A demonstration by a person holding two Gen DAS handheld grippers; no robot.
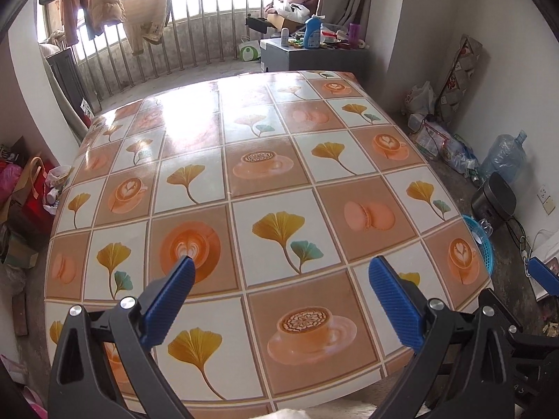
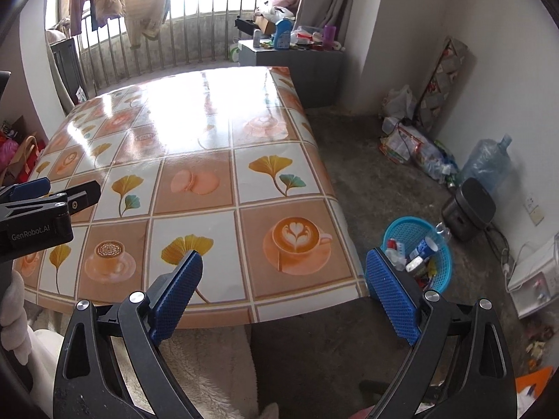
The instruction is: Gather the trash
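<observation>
A blue plastic basket (image 2: 444, 272) stands on the floor by the table's near right corner, holding trash such as a white-and-blue cup (image 2: 427, 244) and wrappers. Its rim (image 1: 486, 248) peeks past the table edge in the left wrist view. My left gripper (image 1: 283, 265) hangs open over the near part of the table (image 1: 279, 160), with nothing between its blue pads. My right gripper (image 2: 284, 256) is open and empty above the table's near right corner. No trash shows on the patterned tablecloth (image 2: 195, 181). The left gripper (image 2: 63, 190) also shows at the left edge of the right wrist view.
A grey cabinet (image 2: 297, 66) with bottles stands behind the table, near a railing. Along the right wall sit a water jug (image 2: 487, 162), a black appliance (image 2: 470, 209), bags and a white device (image 2: 534, 276). Bags and boxes (image 1: 28, 192) crowd the floor left of the table.
</observation>
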